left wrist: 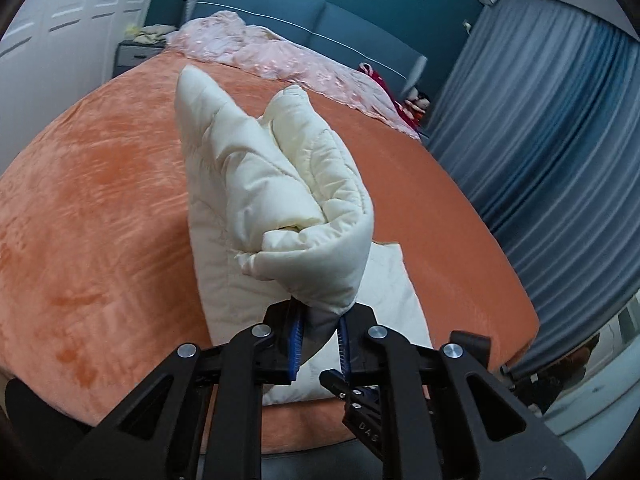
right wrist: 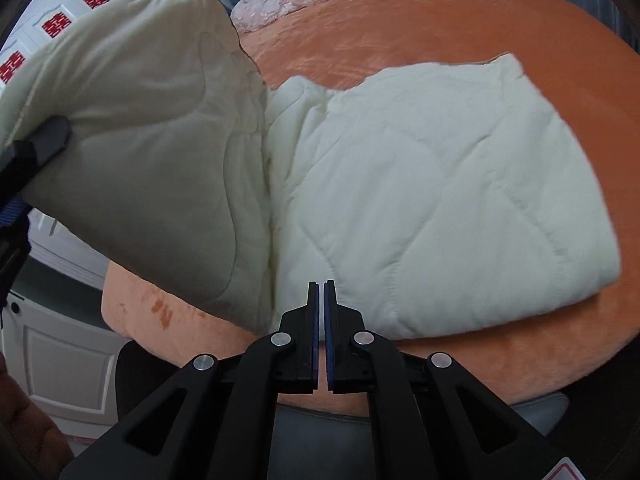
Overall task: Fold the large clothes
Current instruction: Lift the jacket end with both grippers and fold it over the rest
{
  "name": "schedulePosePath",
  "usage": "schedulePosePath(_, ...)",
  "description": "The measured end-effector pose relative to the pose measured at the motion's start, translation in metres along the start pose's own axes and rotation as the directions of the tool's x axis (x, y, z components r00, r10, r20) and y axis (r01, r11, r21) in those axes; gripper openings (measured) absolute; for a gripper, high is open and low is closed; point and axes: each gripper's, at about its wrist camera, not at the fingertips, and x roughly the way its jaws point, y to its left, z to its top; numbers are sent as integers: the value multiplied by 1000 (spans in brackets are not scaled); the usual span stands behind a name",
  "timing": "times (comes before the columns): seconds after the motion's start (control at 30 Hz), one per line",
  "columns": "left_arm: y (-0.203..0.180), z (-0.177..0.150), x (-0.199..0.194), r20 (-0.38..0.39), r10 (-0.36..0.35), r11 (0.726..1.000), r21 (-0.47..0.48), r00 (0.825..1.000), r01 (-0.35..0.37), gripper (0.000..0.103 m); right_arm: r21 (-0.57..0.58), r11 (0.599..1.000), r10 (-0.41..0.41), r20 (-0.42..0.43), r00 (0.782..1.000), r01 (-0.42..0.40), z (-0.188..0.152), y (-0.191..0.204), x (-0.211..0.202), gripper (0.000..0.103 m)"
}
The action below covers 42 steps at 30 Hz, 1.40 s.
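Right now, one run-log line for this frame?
left gripper: shut on cream quilted garment, edge lifted | right gripper: shut, empty, over garment | surface: orange bedspread

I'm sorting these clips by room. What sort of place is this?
Most likely a home bedroom: a large bed under an orange blanket, a blue padded headboard behind it, white wardrobe doors and long curtains beside it.
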Motion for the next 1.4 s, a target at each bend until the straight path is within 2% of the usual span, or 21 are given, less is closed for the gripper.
schedulePosePath(0.17,-50,-26,51,-113,-25,997,76,993,34,13,94,994,-59,61,996,53,1,-58,-53,8)
schedulePosePath(0.3,-77,-56,97,-231,-10,991,127,973,40,13,144,986,-98,91,991,84,3,-91,-77,8)
schedulePosePath(0.5,-85,-90,134,-330,17,988,148,944,34,13,173,984,-62,124,990,40,6,-104,-94,11)
schedulePosePath(0.6,-82,-88,128,-313,16,988,153,950,34,14,172,985,-3,138,990,-21,19,-100,-97,14)
schedulePosePath(0.67,-85,-83,123,-294,13,986,165,956,37,18,174,983,26,154,988,-53,33,-97,-96,28)
schedulePosePath(0.7,-85,-81,118,-284,4,984,173,959,48,24,177,982,42,163,986,-71,40,-94,-96,42)
schedulePosePath(0.73,-87,-79,116,-279,-5,982,178,960,57,27,174,981,60,168,984,-89,46,-91,-95,47)
schedulePosePath(0.8,-86,-77,107,-277,-35,982,169,960,84,41,161,981,82,161,984,-108,57,-83,-92,47)
schedulePosePath(0.9,-76,-73,84,-245,-65,985,141,967,102,49,147,982,102,129,986,-121,76,-72,-79,51)
schedulePosePath(1.0,-62,-65,54,-185,-72,988,119,980,95,51,153,981,105,80,991,-116,88,-65,-63,52)
schedulePosePath(1.13,-34,-51,36,-126,25,997,73,992,-16,51,176,980,86,30,996,-90,93,-63,-35,51)
schedulePosePath(1.17,-24,-46,37,-120,58,997,55,991,-51,51,168,983,69,26,997,-72,94,-61,-30,44)
schedulePosePath(1.2,-16,-40,39,-116,83,996,38,990,-79,51,156,985,64,28,998,-67,95,-60,-27,20)
schedulePosePath(1.23,-8,-35,40,-118,110,994,21,987,-109,50,145,988,56,37,998,-61,96,-58,-28,16)
schedulePosePath(1.33,2,-21,43,-101,160,987,9,982,-160,37,100,993,53,140,989,-67,96,-50,-58,13)
schedulePosePath(1.4,1,-14,48,-105,167,986,25,980,-165,18,68,998,2,199,980,-15,92,-50,-80,13)
